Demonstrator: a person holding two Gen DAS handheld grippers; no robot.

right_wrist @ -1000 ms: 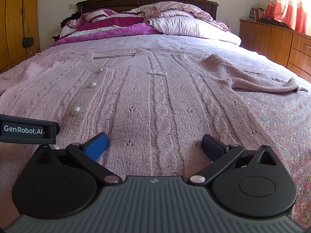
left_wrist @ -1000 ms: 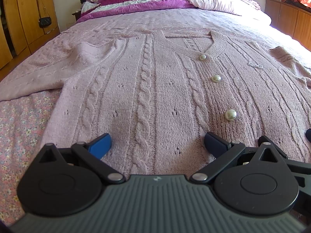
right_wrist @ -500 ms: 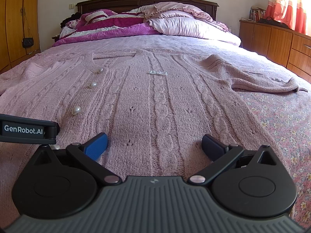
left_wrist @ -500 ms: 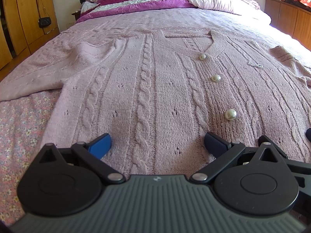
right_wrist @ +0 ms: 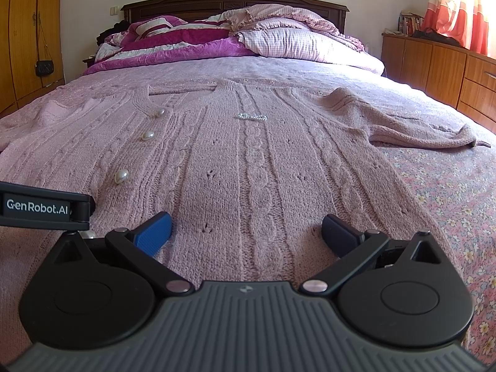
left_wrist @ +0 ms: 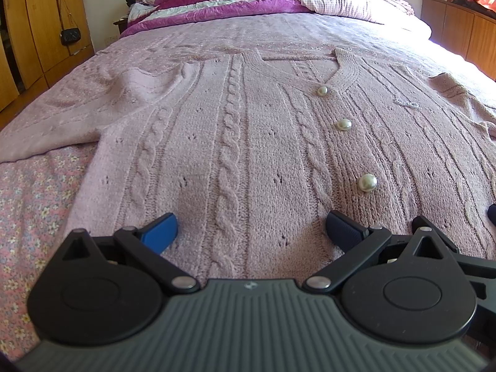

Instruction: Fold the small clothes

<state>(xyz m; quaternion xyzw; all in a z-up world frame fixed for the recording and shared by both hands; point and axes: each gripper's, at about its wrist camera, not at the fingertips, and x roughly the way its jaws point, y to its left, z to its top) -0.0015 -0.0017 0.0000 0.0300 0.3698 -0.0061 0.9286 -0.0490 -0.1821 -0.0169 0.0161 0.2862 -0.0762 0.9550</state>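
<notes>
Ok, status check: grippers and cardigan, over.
Left gripper open, right gripper open, both at the hem. Cardigan flat on bed, buttoned, sleeves out, unfolded. Nothing in the way.

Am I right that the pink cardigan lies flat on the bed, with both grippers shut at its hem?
Not quite: both grippers are open. The left gripper and right gripper each show spread jaws in their own wrist view. The pink cardigan does lie flat on the bed.
</notes>
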